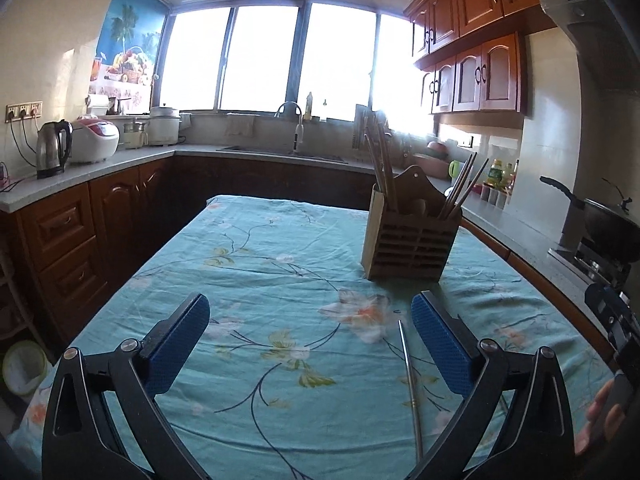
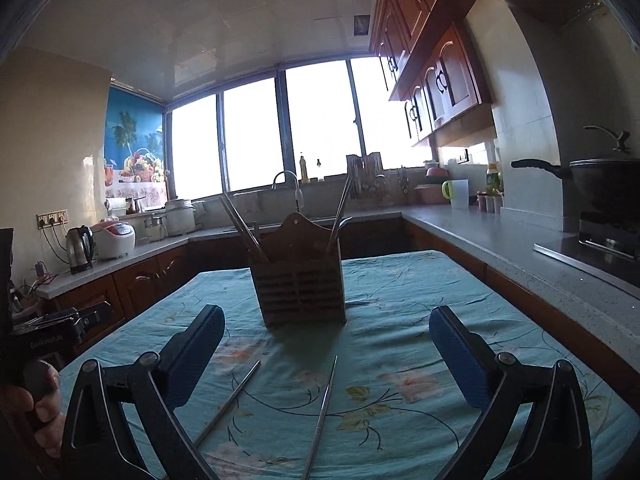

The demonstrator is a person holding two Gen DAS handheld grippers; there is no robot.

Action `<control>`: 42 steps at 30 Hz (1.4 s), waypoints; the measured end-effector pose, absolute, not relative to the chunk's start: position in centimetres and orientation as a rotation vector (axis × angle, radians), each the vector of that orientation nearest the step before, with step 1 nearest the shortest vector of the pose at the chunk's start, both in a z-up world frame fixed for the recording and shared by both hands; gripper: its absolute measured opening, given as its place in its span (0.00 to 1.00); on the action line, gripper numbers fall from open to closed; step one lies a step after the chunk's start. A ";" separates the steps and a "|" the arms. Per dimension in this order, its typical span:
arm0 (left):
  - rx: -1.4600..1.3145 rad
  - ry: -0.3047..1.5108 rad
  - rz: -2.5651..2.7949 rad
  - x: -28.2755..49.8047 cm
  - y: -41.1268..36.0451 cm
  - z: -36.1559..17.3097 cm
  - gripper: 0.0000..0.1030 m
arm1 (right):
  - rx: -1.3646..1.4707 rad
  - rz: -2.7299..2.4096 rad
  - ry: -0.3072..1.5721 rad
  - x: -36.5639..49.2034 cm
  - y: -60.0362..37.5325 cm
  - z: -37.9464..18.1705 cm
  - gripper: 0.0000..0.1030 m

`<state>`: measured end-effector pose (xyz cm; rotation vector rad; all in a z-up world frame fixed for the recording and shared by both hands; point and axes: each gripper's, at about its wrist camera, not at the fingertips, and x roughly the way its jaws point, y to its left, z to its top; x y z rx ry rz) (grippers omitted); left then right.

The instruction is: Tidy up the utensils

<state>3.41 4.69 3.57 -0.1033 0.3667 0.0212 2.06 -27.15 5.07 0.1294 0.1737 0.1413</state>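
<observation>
Left gripper [image 1: 310, 308]: jaws spread wide, nothing between the pads; hung low over the tablecloth [image 1: 256, 264].
Right gripper [image 2: 326, 320]: likewise spread wide and empty, pointed at the holder.
Loose utensils: two thin metal chopsticks lay flat on the cloth in the right wrist view, left chopstick [image 2: 228, 404] and right chopstick [image 2: 322, 412], apart, tips fanned toward the holder.
Wooden utensil holder [image 2: 300, 292]: upright on the cloth beyond them, already carrying wooden and metal sticks.
Step (judged): pick-up approach; neither stick yet gripped.
Next move (judged): lower one gripper to straddle a stick, close squarely on the thin shaft, lift, tip upright, drop into a compartment.
</observation>
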 end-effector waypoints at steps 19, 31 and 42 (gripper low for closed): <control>0.000 0.381 0.036 1.6 2.1 1.7 1.00 | 0.093 0.137 0.189 0.5 -27.2 2.8 1.00; 0.030 0.400 0.048 1.5 1.4 1.0 1.00 | 0.101 0.115 0.198 0.1 -28.0 2.1 1.00; 0.041 0.399 0.067 1.3 1.2 0.9 1.00 | 0.093 0.119 0.195 -0.2 -27.7 2.0 1.00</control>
